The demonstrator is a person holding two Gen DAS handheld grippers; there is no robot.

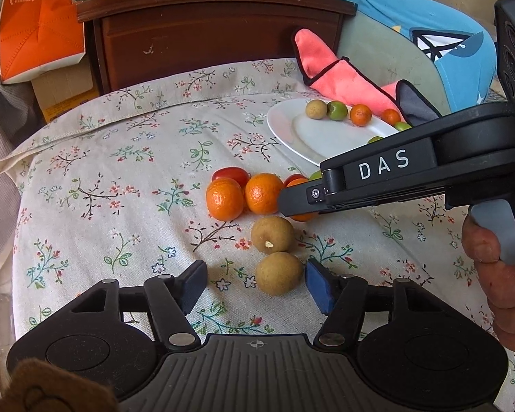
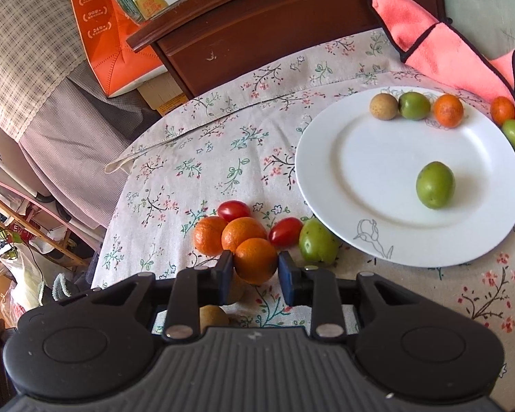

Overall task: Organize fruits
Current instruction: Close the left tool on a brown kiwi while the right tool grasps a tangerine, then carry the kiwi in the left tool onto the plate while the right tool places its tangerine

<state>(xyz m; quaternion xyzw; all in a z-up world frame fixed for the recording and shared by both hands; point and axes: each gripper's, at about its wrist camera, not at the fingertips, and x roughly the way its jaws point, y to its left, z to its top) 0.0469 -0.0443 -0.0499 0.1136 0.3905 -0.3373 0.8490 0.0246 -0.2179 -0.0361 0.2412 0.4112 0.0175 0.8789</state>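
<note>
A white plate (image 2: 326, 158) holds a brown longan, green fruits and small oranges along its far rim, plus one green fruit (image 2: 435, 185) near the middle. On the floral cloth lie small oranges, two red tomatoes (image 2: 233, 210) and a green fruit (image 2: 317, 242). My right gripper (image 2: 255, 263) is shut on a small orange (image 2: 255, 259); it also shows in the left wrist view (image 1: 298, 206). My left gripper (image 1: 255, 279) is open, with a brown longan (image 1: 278, 273) between its fingers. A second longan (image 1: 273, 234) lies just beyond.
A pink cloth (image 2: 439, 48) lies behind the plate. A dark wooden cabinet (image 1: 216, 34) stands at the far edge with boxes on top, and an orange carton (image 1: 37, 24) is at its left. A blue cushion (image 1: 429, 34) is at the back right.
</note>
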